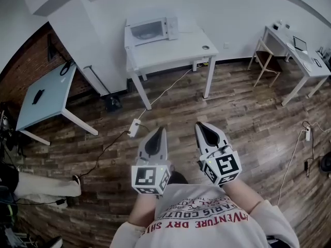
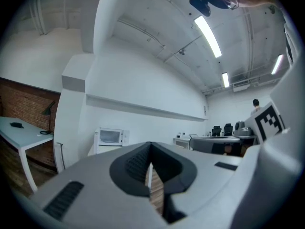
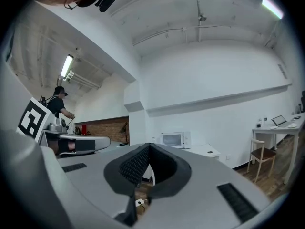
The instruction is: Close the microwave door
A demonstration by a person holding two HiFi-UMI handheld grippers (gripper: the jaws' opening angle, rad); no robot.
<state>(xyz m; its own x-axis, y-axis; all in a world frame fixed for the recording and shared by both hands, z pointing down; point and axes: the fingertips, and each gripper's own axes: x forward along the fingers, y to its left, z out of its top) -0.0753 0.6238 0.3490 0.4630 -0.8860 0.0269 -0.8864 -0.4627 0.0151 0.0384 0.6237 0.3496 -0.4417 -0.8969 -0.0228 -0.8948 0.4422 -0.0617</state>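
White T-shirt (image 1: 207, 218) with red print is seen at the bottom edge of the head view. Just beyond it both grippers are held side by side above the floor, tips forward. The left gripper (image 1: 161, 130) is pressed together at its tips, with nothing pinched; only a thin slit of floor is seen lower between its pads (image 2: 135, 168). The right gripper (image 1: 199, 124) is likewise closed and empty, as is confirmed in its own view (image 3: 148, 146). A marker cube (image 1: 150, 179) is carried on the left gripper, another (image 1: 223, 168) on the right.

Dark wood-plank floor (image 1: 248, 123) is crossed by a cable to a white power strip (image 1: 134, 127) ahead of the left gripper.

Further off, a white table (image 1: 178, 48) is set against the wall. The microwave (image 1: 152, 30) is placed on its far left corner, well apart from both grippers. Whether its door is fully shut cannot be told at this distance. A light-blue table (image 1: 46, 89) is noted far left, a wooden chair (image 1: 266, 61) far right.
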